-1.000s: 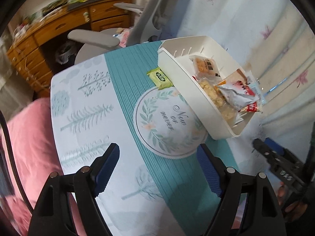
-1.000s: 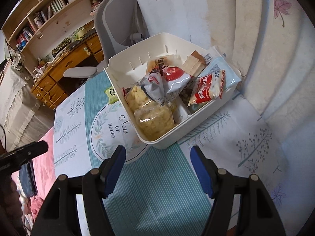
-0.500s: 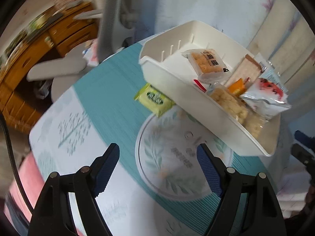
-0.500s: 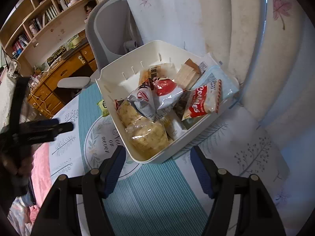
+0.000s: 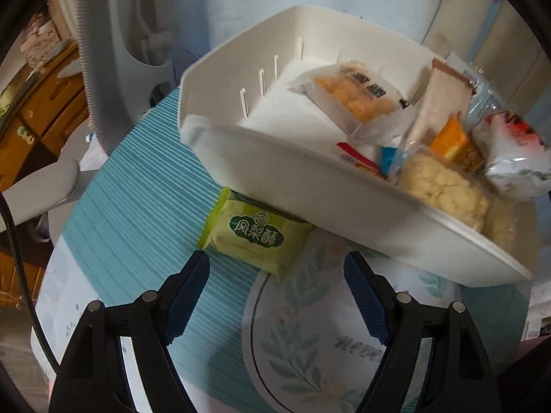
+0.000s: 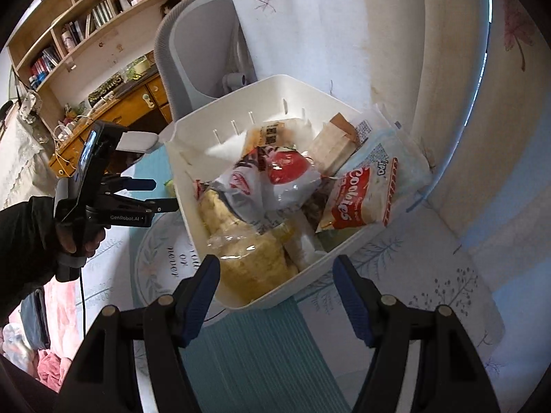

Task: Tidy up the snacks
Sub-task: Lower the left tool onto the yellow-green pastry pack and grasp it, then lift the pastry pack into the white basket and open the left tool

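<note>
A green snack packet (image 5: 256, 235) lies on the table just outside the white bin (image 5: 310, 192), partly under its near wall. My left gripper (image 5: 277, 278) is open and empty, its fingertips just short of the packet. The bin (image 6: 275, 93) holds several snacks, among them a red and white cookie bag (image 6: 361, 196) and a clear bag of pale puffs (image 6: 251, 258). My right gripper (image 6: 275, 278) is open and empty at the bin's near corner. The left gripper (image 6: 162, 194) shows in the right wrist view beside the bin's left wall.
The table carries a teal and white printed cloth (image 5: 144, 203). A grey office chair (image 6: 203, 48) stands behind the bin, with a wooden desk (image 6: 113, 110) and bookshelves beyond. A light curtain (image 6: 447, 69) hangs close on the right.
My left gripper has moved forward across the table to the green packet, which now fills the space ahead of its fingers. My right gripper has edged closer to the bin. Both stayed open.
</note>
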